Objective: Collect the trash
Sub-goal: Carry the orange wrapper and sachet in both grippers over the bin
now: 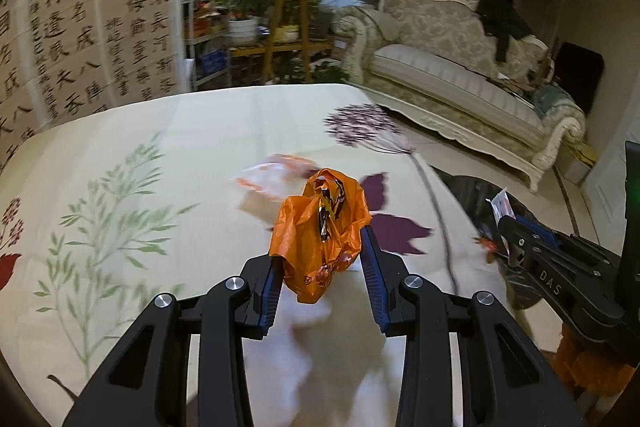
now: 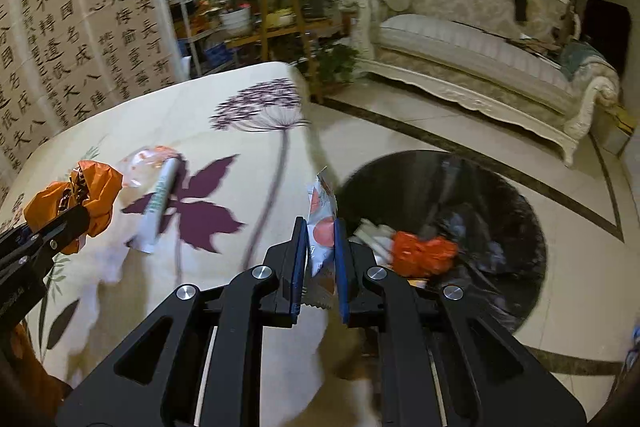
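Above the tablecloth (image 1: 168, 131), my left gripper (image 1: 324, 259) clamps an orange bag (image 1: 320, 227); my right gripper (image 2: 320, 251) pinches a wrapper (image 2: 322, 223).

Floral tablecloth (image 1: 192, 131); clear wrapper (image 2: 154, 195) lying on it.

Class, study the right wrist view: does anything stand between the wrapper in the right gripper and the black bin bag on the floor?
Nothing visible does. The right gripper holds the white wrapper at the table edge; the open black bin bag lies just beyond, unobstructed.
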The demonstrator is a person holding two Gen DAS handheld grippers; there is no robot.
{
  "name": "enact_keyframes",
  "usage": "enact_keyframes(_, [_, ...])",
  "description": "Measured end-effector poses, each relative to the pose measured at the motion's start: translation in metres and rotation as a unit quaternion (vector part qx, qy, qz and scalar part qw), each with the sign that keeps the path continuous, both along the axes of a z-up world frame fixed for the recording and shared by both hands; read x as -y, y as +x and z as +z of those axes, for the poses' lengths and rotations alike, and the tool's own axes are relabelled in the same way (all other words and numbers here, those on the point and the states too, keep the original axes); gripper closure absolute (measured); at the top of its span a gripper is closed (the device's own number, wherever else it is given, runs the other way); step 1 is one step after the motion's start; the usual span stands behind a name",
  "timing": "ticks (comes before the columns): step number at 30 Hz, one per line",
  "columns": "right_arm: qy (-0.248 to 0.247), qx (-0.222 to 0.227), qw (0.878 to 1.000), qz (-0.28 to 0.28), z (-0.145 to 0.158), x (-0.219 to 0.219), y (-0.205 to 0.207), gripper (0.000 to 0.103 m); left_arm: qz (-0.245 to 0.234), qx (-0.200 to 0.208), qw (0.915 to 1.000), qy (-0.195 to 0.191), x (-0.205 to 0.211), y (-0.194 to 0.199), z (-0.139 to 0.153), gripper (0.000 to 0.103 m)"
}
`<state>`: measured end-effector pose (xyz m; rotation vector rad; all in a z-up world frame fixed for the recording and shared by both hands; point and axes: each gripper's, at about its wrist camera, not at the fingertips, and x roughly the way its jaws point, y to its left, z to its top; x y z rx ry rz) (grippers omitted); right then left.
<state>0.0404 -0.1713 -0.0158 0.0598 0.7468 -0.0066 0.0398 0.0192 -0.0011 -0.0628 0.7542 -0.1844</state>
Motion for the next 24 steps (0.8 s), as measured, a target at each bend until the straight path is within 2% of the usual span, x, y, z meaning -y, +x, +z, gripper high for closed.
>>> enact_keyframes(10, [-0.008, 0.008, 0.998, -0.061, -0.002, 0.052, -0.015, 0.09, -0.073, 0.004, 0.9972, 0.016, 0.072, 0.007, -0.004, 0.066])
enact_keyframes(24, [0.006, 0.002, 0.995, -0.098, -0.017, 0.094, -0.011, 0.09, -0.121, -0.004, 0.9912, 0.053, 0.134, 0.025, -0.018, 0.066])
